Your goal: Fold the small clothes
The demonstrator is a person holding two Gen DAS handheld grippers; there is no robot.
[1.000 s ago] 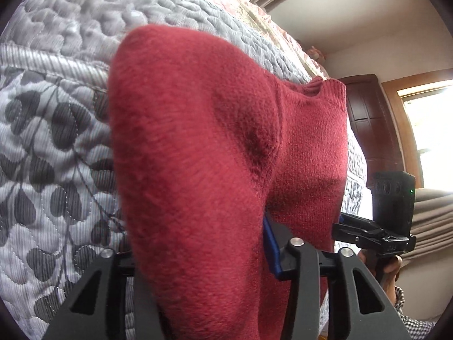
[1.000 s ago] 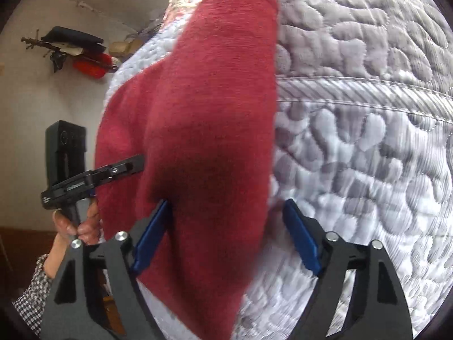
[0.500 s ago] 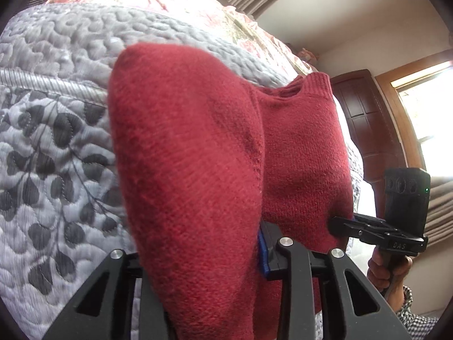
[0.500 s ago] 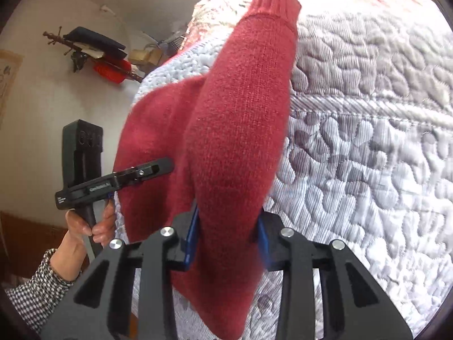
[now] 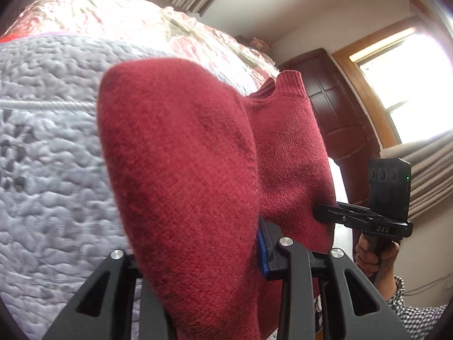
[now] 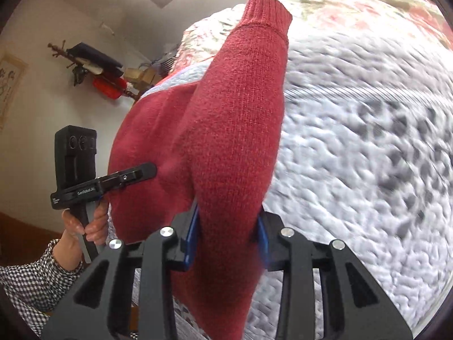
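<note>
Left tongs (image 5: 198,257): clamped on the sweater (image 5: 181,175), at its left edge.
Sweater: soft, light knit (likely stretchy), raised over the bed (image 5: 51,170).
Right tongs (image 6: 226,240): clamped on the sleeve (image 6: 243,113).
Hold: probably best kept near seams.

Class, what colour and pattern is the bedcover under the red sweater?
Grey quilt with a pebbled stitch and darker leaf prints; clearest in the right wrist view.

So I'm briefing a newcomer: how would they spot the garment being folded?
Find the grey quilted bedspread covering the bed. Lifted over it is a dark red knitted sweater, pinched by both jaws. It is the only plain red knit, with a ribbed cuff.
</note>
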